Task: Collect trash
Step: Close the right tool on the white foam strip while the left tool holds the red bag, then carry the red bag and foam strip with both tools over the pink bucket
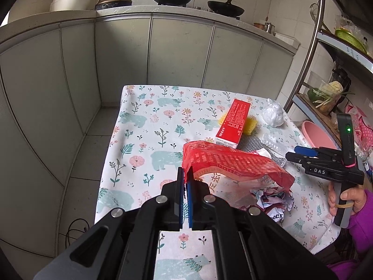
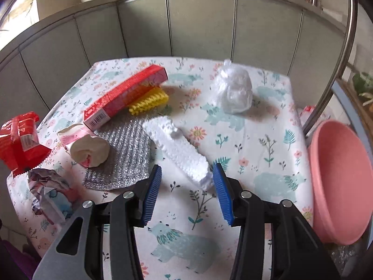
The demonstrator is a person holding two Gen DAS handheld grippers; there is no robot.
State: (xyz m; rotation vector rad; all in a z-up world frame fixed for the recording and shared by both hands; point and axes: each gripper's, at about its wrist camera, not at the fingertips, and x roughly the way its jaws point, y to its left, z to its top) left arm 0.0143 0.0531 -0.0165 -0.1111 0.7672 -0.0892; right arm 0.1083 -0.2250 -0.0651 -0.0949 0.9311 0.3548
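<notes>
Left tool (image 1: 185, 175) clamped on red bag (image 1: 230, 163).

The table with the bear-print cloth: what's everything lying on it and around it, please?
Red plastic snack bag: one, red, front left, rim pinched, crumpled paper inside its mouth.
Long red cardboard box: one, red, far left, resting on the yellow sponge.
Yellow ridged sponge: one, yellow, under the box.
Silver bubble-foil sheet: one, silver, centre left.
White foam block: one, white, centre, near the open fingers.
Crumpled clear plastic bag: one, whitish, far right.
Crumpled white paper cup: one, white and pink, on the foil.
Pink plastic basin: one, pink, beyond the table's right edge.
Left hand-held gripper: shut on the bag.
Right hand-held gripper: open.
</notes>
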